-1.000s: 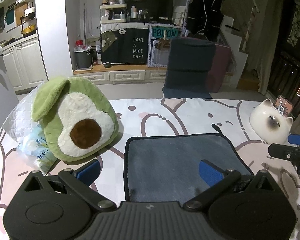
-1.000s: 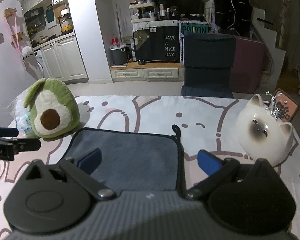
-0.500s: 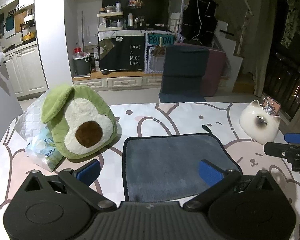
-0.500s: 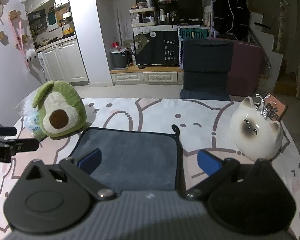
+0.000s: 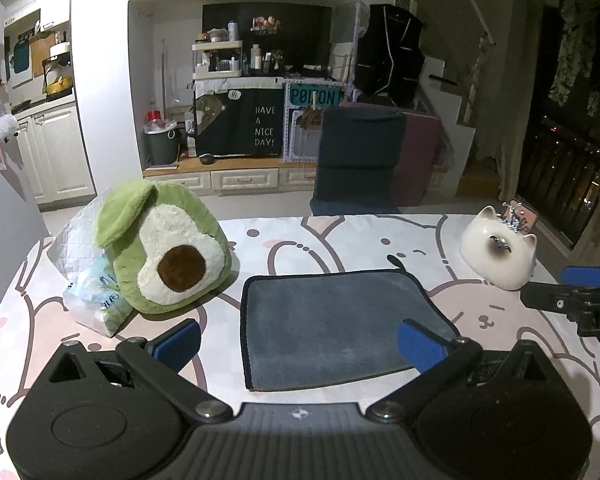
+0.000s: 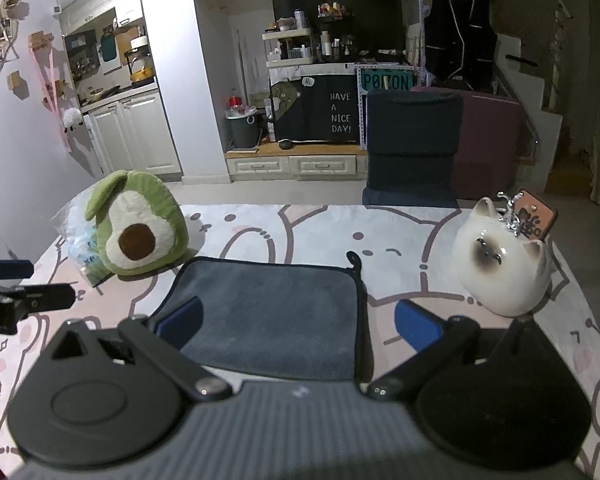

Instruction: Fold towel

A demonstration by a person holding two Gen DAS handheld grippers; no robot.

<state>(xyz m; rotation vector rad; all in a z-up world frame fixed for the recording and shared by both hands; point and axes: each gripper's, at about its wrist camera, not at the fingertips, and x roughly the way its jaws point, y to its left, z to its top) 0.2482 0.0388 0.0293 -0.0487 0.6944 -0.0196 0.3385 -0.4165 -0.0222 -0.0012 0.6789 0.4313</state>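
Observation:
A grey towel [image 5: 332, 320] with dark trim lies flat and folded on the cartoon-print tablecloth; it also shows in the right wrist view [image 6: 272, 312]. Its hanging loop [image 6: 354, 259] sticks out at the far right corner. My left gripper [image 5: 300, 342] is open and empty, held above the towel's near edge. My right gripper [image 6: 298, 324] is open and empty, above the towel's near right part. Each gripper's tip shows at the edge of the other's view: the right one [image 5: 580, 292] and the left one [image 6: 20, 292].
A green avocado plush [image 5: 164, 252] sits left of the towel on a plastic bag [image 5: 88, 292]. A white ceramic cat [image 6: 504, 268] stands to the right, a small orange card [image 6: 534, 216] behind it. A dark chair [image 5: 358, 160] stands beyond the table's far edge.
Both grippers have pulled back and risen, so the towel looks smaller and farther. The towel's near edge now shows in the left view. The towel has not moved.

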